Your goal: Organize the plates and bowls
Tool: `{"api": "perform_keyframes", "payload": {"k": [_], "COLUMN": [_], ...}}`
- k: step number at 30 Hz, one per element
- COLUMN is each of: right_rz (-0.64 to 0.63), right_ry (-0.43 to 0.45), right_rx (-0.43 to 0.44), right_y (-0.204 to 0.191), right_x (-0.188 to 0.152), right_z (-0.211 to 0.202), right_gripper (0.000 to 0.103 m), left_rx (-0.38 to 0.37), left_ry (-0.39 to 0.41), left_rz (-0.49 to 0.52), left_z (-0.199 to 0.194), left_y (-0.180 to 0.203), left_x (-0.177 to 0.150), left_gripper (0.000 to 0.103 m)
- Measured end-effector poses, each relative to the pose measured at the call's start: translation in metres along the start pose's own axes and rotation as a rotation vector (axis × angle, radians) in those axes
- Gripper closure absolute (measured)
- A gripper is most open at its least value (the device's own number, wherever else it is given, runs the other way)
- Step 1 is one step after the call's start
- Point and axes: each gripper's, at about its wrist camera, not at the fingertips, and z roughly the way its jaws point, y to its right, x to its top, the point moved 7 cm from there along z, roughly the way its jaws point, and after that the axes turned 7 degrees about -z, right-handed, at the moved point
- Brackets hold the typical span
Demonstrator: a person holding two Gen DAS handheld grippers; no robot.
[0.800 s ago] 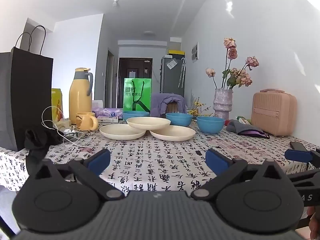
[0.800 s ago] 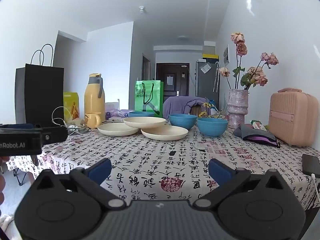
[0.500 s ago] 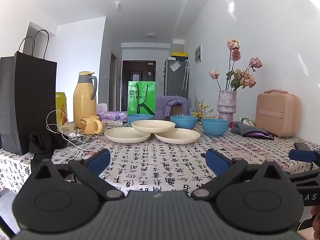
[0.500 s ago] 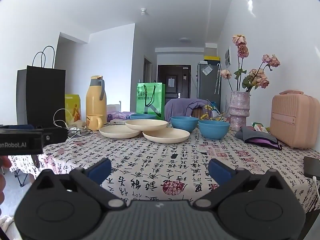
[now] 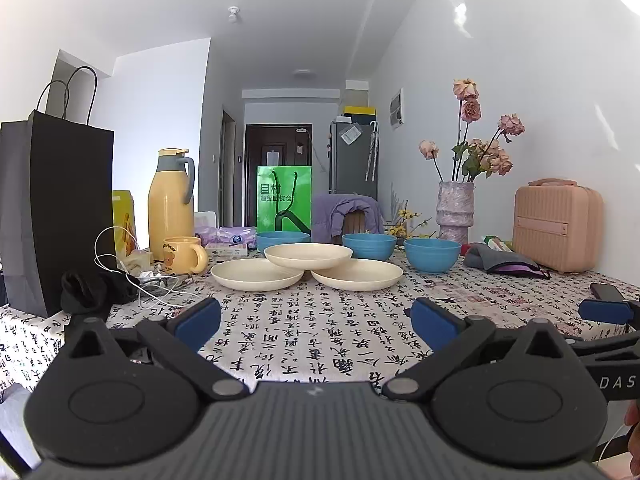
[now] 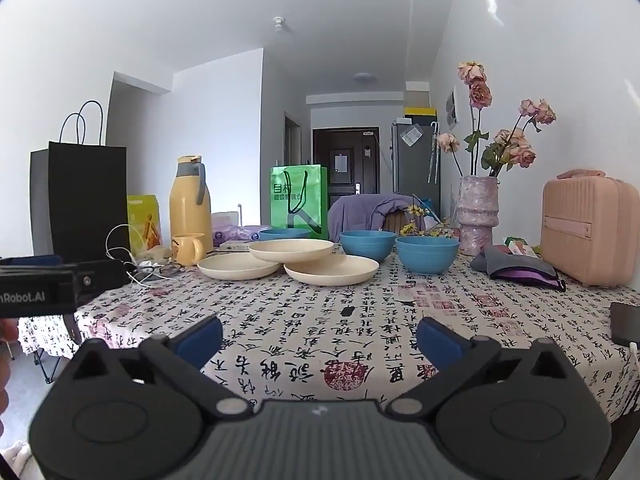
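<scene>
Nearest my cameras, the left gripper (image 5: 316,320) and right gripper (image 6: 320,334) both stand spread wide with nothing between their blue pads, over the near edge of the tablecloth (image 5: 320,320). Beyond that bare printed cloth I count three cream plates (image 5: 307,256), the middle one propped on the other two, with nothing between them and the grippers. Just behind the plates sit three blue bowls (image 5: 431,254). Left of the plates stand a yellow mug (image 5: 182,255), a yellow flask (image 5: 171,204) and a black bag (image 5: 56,216); right of them, a vase (image 5: 456,212) and a pink case (image 5: 558,224). Only the right view shows the left gripper's body.
</scene>
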Motion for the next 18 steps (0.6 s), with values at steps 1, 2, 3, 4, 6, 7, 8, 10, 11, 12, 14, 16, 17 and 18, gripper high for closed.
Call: {"api": "perform_keyframes", "payload": {"k": [1,2,3,4,6,7,8,10,11,12,14,16,17,18], "right_rz": [0.002,0.002,0.001,-0.002,-0.009,-0.012,-0.015,-0.019,-0.021,-0.023,-0.025,-0.024,-0.023,-0.022], "right_ry": [-0.001,-0.004,-0.004,-0.003,-0.002,-0.002,-0.002,0.001,0.002,0.004,0.006,0.006,0.006,0.005], "right_rx": [-0.002,-0.002,0.000,0.001,-0.001,0.001,0.005,0.010,0.011,0.011,0.010,0.011,0.012,0.014], "right_y": [0.0007,0.0002,0.0001,-0.0003,-0.0018,-0.0026,-0.0032,-0.0037,-0.0043,-0.0044,-0.0049,-0.0049,-0.0050,-0.0050], "right_x": [0.0000,0.0001,0.0005,0.0008,0.0009,0.0007,0.0010,0.0013,0.0014,0.0014,0.0019,0.0022,0.0022,0.0020], "right_z": [0.0004,0.0004,0.0006,0.0004,0.0005,0.0006,0.0010,0.0010,0.0010,0.0008,0.0009,0.0007,0.0009,0.0006], "right_gripper": [0.000,0.000,0.000,0.000,0.000,0.000,0.000,0.000,0.000,0.000,0.000,0.000,0.000,0.000], "left_rx": [0.001,-0.001,0.000,0.001,0.000,0.000,0.001,0.002,0.002,0.002,0.003,0.002,0.002,0.002], "left_ry": [0.000,0.001,0.002,0.002,0.002,0.003,0.004,0.004,0.004,0.004,0.005,0.002,0.000,-0.001], "left_rz": [0.000,0.000,0.000,0.001,0.002,0.002,0.001,0.001,0.000,0.001,0.001,0.002,0.002,0.002], "left_z": [0.0000,0.0000,0.0000,0.0001,0.0003,0.0002,0.0002,0.0004,0.0006,0.0006,0.0006,0.0012,0.0011,0.0014], "left_y": [0.0000,-0.0006,-0.0007,-0.0008,-0.0007,-0.0006,-0.0005,-0.0009,-0.0011,-0.0009,-0.0012,-0.0012,-0.0013,-0.0015], "left_x": [0.0000,-0.0001,-0.0001,-0.0002,-0.0002,-0.0003,-0.0001,0.0004,0.0008,0.0010,0.0012,0.0011,0.0009,0.0008], "left_gripper": [0.000,0.000,0.000,0.000,0.000,0.000,0.000,0.000,0.000,0.000,0.000,0.000,0.000,0.000]}}
